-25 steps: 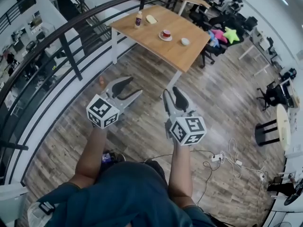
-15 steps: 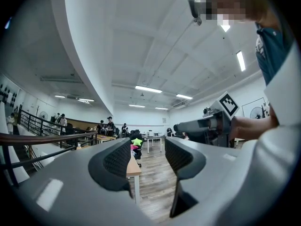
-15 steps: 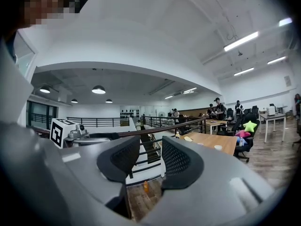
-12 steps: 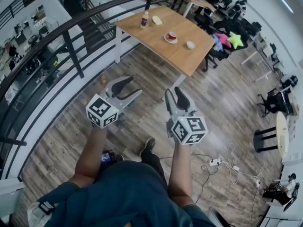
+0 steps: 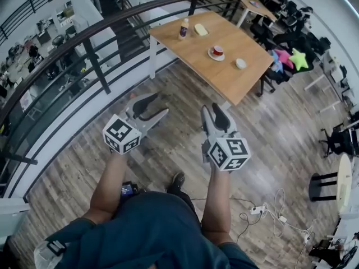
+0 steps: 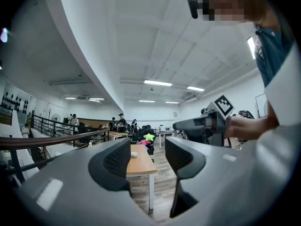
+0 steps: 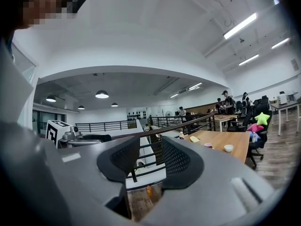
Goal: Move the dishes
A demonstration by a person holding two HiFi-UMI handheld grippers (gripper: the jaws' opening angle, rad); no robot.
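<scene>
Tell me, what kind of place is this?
Probably a big open office, seen from an upper floor. A railing guards the edge above a lower level, office chairs stand around, and a wooden table holds a few dishes.

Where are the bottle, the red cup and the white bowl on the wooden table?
bottle (image 5: 183, 29), head view, on its body.
red cup (image 5: 217, 50), head view, on its rim.
white bowl (image 5: 240, 63), head view, on its centre.

My forearms are out front, left gripper (image 5: 161, 104) and right gripper (image 5: 213, 109) level, jaws seemingly slightly apart, empty.
</scene>
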